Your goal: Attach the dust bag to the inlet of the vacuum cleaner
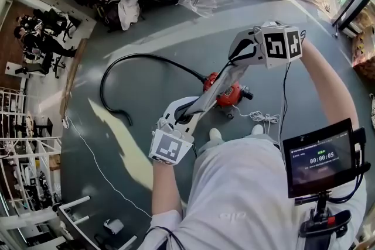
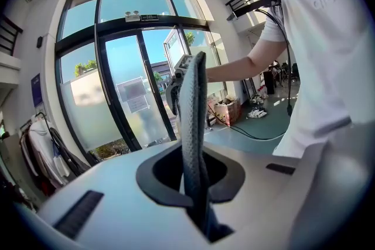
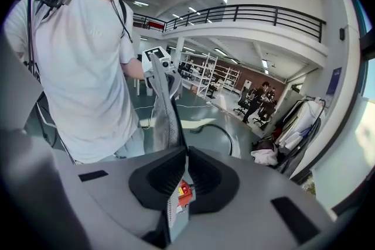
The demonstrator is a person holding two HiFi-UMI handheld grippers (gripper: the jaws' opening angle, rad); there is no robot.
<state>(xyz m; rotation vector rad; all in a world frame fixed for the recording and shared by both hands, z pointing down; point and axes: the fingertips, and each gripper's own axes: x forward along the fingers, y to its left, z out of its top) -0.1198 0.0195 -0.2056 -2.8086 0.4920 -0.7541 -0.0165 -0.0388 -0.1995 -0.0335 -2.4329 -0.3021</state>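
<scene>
The dust bag (image 1: 212, 92) is dull grey cloth with a fine speckled weave. The vacuum cleaner (image 1: 229, 94) below it is bright red with black fittings, and its hose (image 1: 111, 76) is black against the dark grey-green floor (image 1: 146, 38). The left gripper (image 1: 188, 116) and the right gripper (image 1: 237, 60) have pale grey-white shells with black jaw pads, their marker cubes (image 1: 281, 44) bear black square patterns on white, and the person's T-shirt (image 1: 246, 196), shoes (image 1: 215, 135) and the thin cord (image 1: 263, 117) are white.
</scene>
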